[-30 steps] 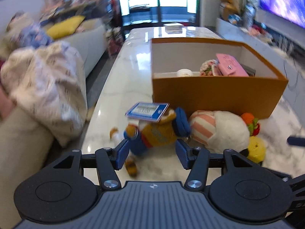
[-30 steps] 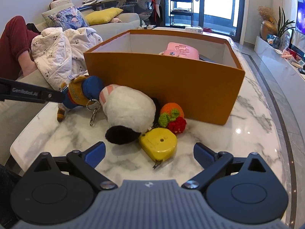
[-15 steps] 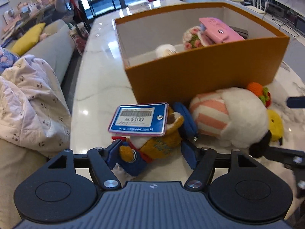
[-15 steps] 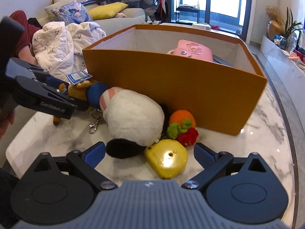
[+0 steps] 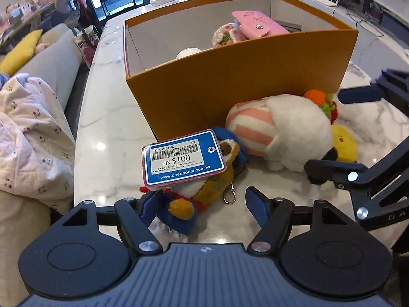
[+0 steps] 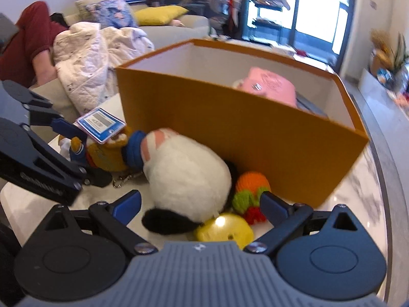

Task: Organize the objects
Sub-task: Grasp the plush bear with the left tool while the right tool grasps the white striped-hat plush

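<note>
Two grippers work at the near side of an orange box (image 5: 245, 81) on a marble table (image 5: 110, 128). In the left wrist view, the left gripper (image 5: 202, 207) sits at lower centre, its jaws just widened and standing apart around a small plush keychain (image 5: 214, 179) in blue and mustard; the left pad looks to be against the toy's blue foot, the right pad is clear of it. A blue price tag (image 5: 182, 160) lies on top of the toy.

Right of it rests a white plush (image 5: 286, 133) with pink stripes, against the box wall. In the right wrist view, the right gripper (image 6: 200, 202) has its fingers spread wide around that plush's black end, not pressing. A yellow tape measure (image 6: 225, 229) lies just below, an orange crochet toy (image 6: 251, 186) beside it. Inside the box a pink pouch (image 5: 258, 24) shows at upper right.
</note>
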`<state>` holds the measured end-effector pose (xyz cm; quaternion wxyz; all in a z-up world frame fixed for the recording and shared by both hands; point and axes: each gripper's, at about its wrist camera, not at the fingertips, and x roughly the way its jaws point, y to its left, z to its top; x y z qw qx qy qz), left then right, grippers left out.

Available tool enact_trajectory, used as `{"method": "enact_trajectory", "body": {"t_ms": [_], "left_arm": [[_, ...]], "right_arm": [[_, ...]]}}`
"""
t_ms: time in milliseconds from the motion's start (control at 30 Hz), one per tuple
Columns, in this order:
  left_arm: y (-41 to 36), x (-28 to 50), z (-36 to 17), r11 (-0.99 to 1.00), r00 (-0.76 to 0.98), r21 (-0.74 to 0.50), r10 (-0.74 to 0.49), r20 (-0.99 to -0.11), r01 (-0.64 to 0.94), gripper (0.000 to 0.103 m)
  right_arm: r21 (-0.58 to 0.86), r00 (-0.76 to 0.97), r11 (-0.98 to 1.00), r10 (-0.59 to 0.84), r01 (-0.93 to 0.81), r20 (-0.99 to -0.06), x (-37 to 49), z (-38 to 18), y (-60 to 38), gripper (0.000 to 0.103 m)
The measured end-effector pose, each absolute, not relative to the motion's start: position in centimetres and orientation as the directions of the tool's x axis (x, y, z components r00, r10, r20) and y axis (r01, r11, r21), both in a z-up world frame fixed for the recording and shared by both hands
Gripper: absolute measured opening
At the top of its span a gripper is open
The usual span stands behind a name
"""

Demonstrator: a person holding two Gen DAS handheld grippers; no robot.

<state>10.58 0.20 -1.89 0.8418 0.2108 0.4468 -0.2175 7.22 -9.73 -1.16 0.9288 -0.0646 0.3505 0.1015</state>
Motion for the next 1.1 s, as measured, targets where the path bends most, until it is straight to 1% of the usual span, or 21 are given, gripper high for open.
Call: {"method": "enact_trajectory", "body": {"t_ms": [133, 200, 333, 400, 500, 567, 633, 733, 900, 1100], "left_arm": [[-0.4, 10.8, -2.5, 0.803, 0.525, 0.206, -0.151, -0.838, 0.559, 0.084], [-0.7, 10.9, -2.8, 0.793, 0.534, 0.233, -0.134, -0.835, 0.562, 0.084], [-1.0, 11.0, -3.2, 0.796, 0.538, 0.245, -0.117, -0.835, 0.553, 0.084], [-1.1, 11.2, -3.3, 0.795, 0.540, 0.252, -0.110, -0.835, 0.551, 0.084], [-1.3, 11.2, -3.6, 0.790, 0.541, 0.273, -0.086, -0.836, 0.549, 0.077], [-1.5, 11.2, -3.8, 0.787, 0.544, 0.290, -0.068, -0.836, 0.544, 0.069], [-1.5, 11.4, -3.8, 0.795, 0.540, 0.276, -0.075, -0.839, 0.540, 0.069], [-1.4, 11.4, -3.6, 0.801, 0.536, 0.266, -0.079, -0.841, 0.536, 0.066], [-1.2, 11.1, -3.4, 0.803, 0.539, 0.264, -0.082, -0.838, 0.534, 0.062], [-0.7, 10.7, -2.8, 0.817, 0.523, 0.219, -0.116, -0.844, 0.533, 0.060]], "right_arm": [[-0.044, 0.704, 0.956, 0.181, -0.289, -0.686, 8.4, -2.0, -9.1, 0.096], [-0.051, 0.691, 0.952, 0.181, -0.302, -0.700, 8.9, -2.5, -8.7, 0.092], [-0.085, 0.682, 0.945, 0.165, -0.317, -0.712, 9.5, -3.2, -8.1, 0.092], [-0.096, 0.680, 0.944, 0.154, -0.315, -0.717, 10.0, -3.5, -8.2, 0.089], [-0.094, 0.673, 0.948, 0.143, -0.303, -0.726, 10.9, -3.9, -8.5, 0.084], [-0.058, 0.664, 0.953, 0.162, -0.296, -0.730, 11.4, -4.0, -8.9, 0.084], [-0.042, 0.661, 0.958, 0.164, -0.285, -0.732, 11.5, -4.0, -9.0, 0.084], [-0.067, 0.665, 0.955, 0.149, -0.288, -0.732, 11.4, -4.1, -8.6, 0.083], [-0.056, 0.667, 0.962, 0.142, -0.266, -0.731, 11.3, -4.1, -8.5, 0.075], [-0.054, 0.674, 0.966, 0.135, -0.252, -0.726, 10.6, -4.0, -8.6, 0.073]]}}
